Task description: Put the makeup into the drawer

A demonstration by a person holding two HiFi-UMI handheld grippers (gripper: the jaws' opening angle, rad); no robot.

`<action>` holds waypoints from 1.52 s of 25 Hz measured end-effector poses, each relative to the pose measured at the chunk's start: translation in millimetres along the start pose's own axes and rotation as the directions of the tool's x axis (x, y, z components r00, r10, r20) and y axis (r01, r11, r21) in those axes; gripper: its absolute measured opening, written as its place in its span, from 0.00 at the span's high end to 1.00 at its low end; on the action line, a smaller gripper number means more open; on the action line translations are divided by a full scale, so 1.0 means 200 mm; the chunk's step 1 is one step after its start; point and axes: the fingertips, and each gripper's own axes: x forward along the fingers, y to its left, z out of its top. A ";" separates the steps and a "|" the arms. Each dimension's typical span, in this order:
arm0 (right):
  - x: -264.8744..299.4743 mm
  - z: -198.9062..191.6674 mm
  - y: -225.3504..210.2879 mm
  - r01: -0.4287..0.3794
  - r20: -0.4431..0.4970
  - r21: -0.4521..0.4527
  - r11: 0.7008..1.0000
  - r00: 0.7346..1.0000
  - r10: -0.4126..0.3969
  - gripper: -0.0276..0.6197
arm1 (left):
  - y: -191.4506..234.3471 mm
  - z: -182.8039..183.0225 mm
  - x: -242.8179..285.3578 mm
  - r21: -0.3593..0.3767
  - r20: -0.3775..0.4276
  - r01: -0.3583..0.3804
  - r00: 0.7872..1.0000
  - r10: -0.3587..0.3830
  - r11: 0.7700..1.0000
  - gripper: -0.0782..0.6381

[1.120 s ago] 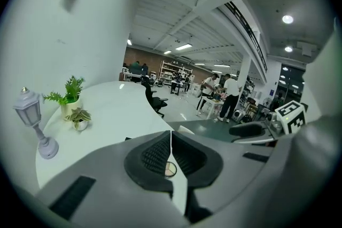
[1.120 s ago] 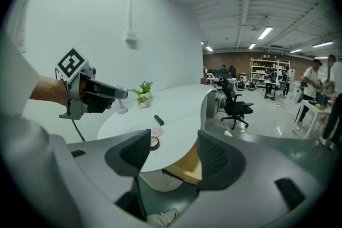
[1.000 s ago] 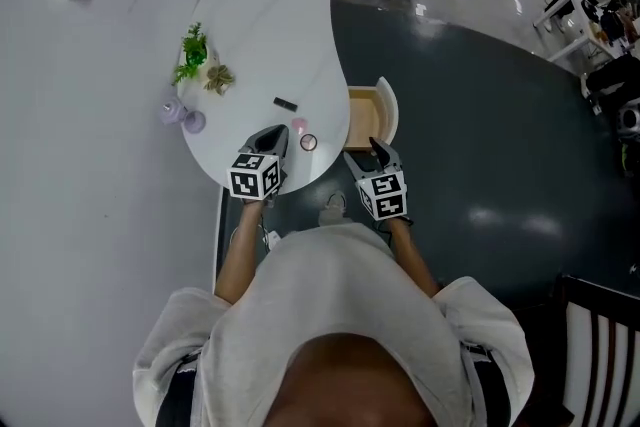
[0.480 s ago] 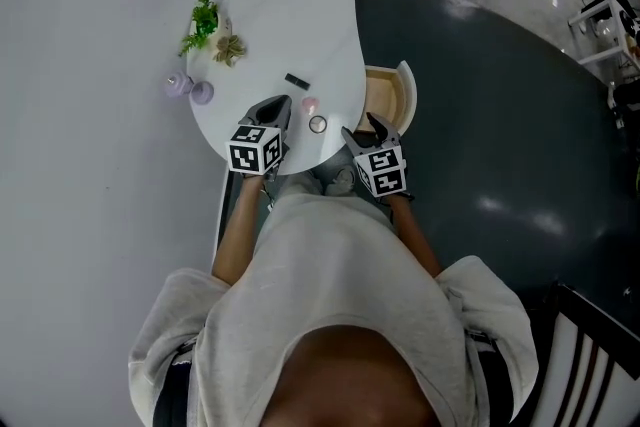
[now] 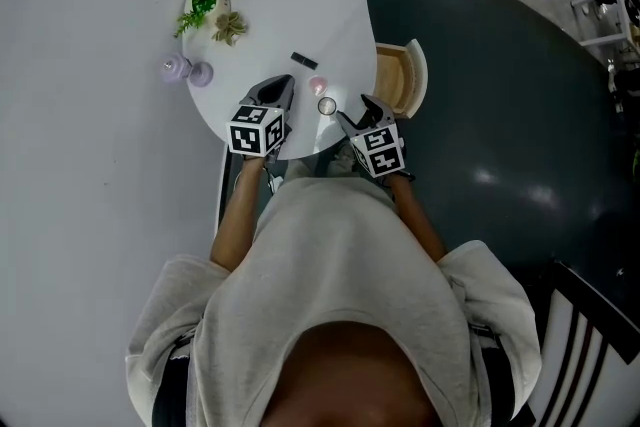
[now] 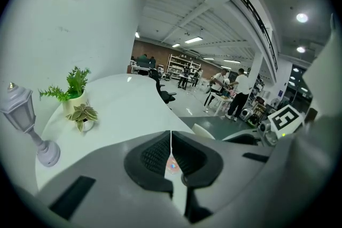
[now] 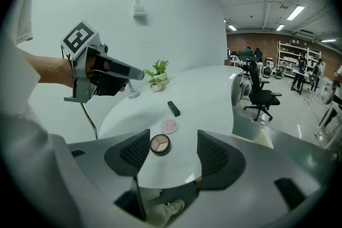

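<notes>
Right gripper [image 7: 171, 149]: jaws apart, just widened, framing the round compact [image 7: 160, 144], pads not on it. Left gripper [image 6: 171, 160]: closed, empty, left of compact. Beyond compact: pink case [image 7: 170, 126], then black stick [image 7: 173, 108]. Drawer [image 5: 395, 80], right of compact: open, no makeup seen inside. Judgement: nothing stowed yet.

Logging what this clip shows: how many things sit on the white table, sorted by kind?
Makeup: 3 (round compact, pink piece, black stick)
Potted plants: 2 (tall green plant, small leafy plant)
Lamp ornament: 1
Total: 6
</notes>
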 end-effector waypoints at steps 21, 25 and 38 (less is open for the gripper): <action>0.44 -0.21 0.19 0.122 -0.322 0.033 0.992 0.941 -0.105 0.62 | 0.31 -0.01 0.03 0.004 -0.048 0.190 0.981 -0.189 0.982 0.87; 0.45 -0.23 0.19 0.161 -0.330 0.044 0.986 0.934 -0.138 0.63 | 0.33 0.01 0.04 0.013 -0.052 0.226 0.973 -0.225 0.974 0.87; 0.22 -0.11 0.01 0.266 -0.206 0.134 0.955 0.950 -0.236 0.64 | 0.16 0.02 0.17 0.046 -0.093 0.310 0.948 -0.305 0.950 0.87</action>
